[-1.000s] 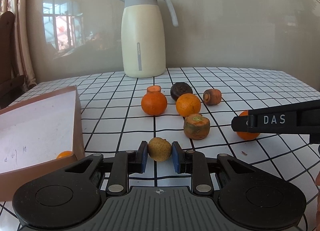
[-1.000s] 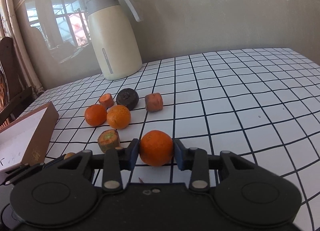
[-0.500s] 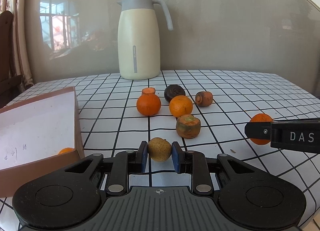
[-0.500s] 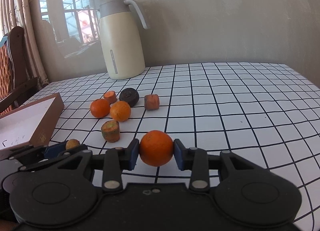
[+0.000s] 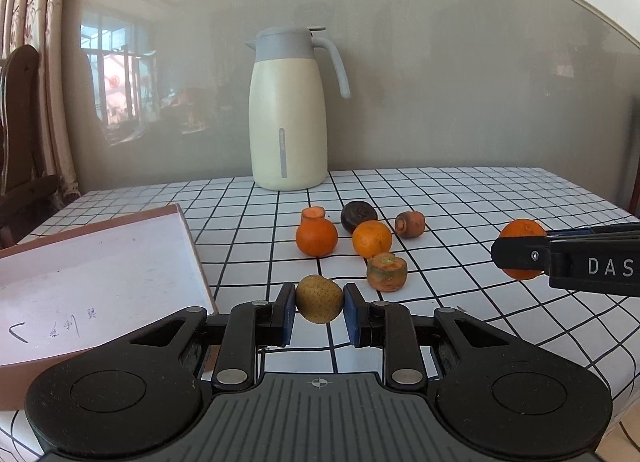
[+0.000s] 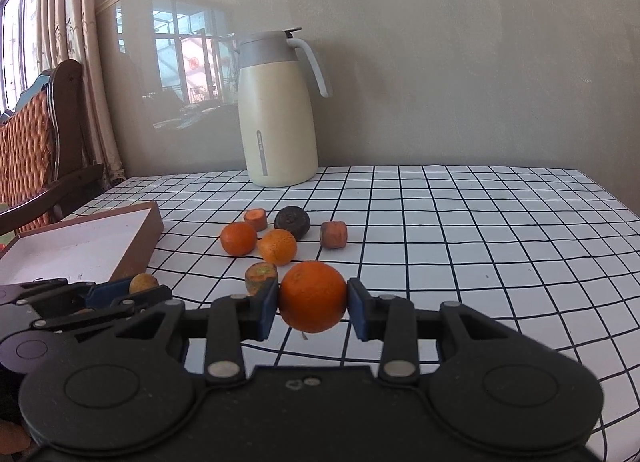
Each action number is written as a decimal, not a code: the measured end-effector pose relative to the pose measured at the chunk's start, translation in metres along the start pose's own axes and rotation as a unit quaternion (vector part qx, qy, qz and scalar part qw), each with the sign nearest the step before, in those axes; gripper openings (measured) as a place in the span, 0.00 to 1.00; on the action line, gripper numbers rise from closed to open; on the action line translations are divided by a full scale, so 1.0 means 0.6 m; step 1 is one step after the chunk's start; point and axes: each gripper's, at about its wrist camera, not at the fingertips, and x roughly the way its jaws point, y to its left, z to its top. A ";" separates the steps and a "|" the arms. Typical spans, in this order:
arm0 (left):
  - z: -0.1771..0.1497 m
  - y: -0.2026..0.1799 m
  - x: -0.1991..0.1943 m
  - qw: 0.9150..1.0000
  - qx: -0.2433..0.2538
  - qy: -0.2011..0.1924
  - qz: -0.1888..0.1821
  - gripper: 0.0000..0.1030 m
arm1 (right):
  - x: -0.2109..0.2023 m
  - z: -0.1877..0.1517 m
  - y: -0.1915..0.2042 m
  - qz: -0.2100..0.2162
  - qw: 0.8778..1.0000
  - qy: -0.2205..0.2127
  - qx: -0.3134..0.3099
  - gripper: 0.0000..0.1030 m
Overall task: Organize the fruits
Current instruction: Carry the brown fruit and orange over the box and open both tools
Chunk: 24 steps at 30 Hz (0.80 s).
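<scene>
Two grippers each pinch one fruit above the table (image 5: 480, 198), which has a white cloth with black grid lines. The left gripper (image 5: 319, 308) presses its blue pads on a small yellow-brown fruit (image 5: 319, 299), just beside the right edge of the brown box (image 5: 192, 242) with a white inside, which lies at the left edge of the table. The right gripper (image 6: 313, 304) squeezes an orange (image 6: 313, 296). Near the middle of the table stay two more oranges (image 5: 317, 237), a dark round fruit (image 5: 359, 215) and three carrot pieces (image 5: 387, 271), close together. A cream thermos jug (image 5: 287, 114) stands upright at the far edge.
</scene>
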 end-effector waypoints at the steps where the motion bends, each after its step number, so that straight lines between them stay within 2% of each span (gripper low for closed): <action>1: 0.000 0.004 -0.003 1.000 -0.001 -0.001 0.001 0.25 | 0.000 0.000 0.003 0.005 1.000 0.002 0.000 0.28; 4: 0.002 0.014 -0.016 1.000 -0.004 -0.008 0.004 0.25 | 0.000 -0.001 0.015 0.017 1.000 0.001 0.000 0.28; 10: 0.004 0.037 -0.036 0.999 -0.005 -0.029 0.018 0.25 | -0.008 0.006 0.043 0.026 0.999 -0.030 -0.013 0.28; 24: 0.003 0.123 -0.077 0.995 -0.038 -0.051 0.073 0.25 | 0.000 0.019 0.113 0.053 0.995 -0.071 -0.039 0.28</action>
